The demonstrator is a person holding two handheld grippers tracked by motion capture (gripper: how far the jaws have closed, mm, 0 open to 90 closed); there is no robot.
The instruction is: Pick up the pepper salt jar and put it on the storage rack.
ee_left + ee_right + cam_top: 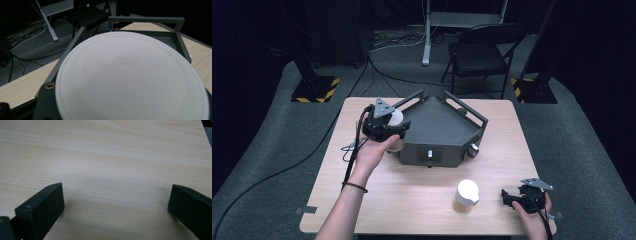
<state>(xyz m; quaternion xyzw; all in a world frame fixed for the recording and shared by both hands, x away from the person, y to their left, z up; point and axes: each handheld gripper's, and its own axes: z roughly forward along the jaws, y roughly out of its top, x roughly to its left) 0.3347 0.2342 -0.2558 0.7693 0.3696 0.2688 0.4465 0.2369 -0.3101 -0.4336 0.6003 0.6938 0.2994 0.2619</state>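
A person at a pale wooden table (422,200) works two hand-held tongs around a dark, angular metal fixture (439,132) that sits toward the table's far side. The left gripper (387,131), held up at the fixture's left corner, is clenched on a jar with a white lid (130,77) — the lid, its embossed lettering too faint to read, looms close in the left gripper view, with the fixture's rails rising behind it. From above, the held jar's white lid (396,118) shows just beside the gripper's grey plate, apparently clear of the tabletop and touching or nearly touching the fixture's left rail; which of the two cannot be told.

A second jar (466,196), tan-bodied with a matching white lid, stands upright on the near part of the table, well apart from the fixture. Just to its right the right gripper (512,197) rests low at the table's near right edge, its jaws released and wide apart over bare wood, grasping nothing.

Judged from how things lie, the work is roughly at its midpoint: one jar is in hand at the fixture but not yet set down in or on it, and the other is untouched, waiting for either gripper — so a placement and a full second pick appear to be left
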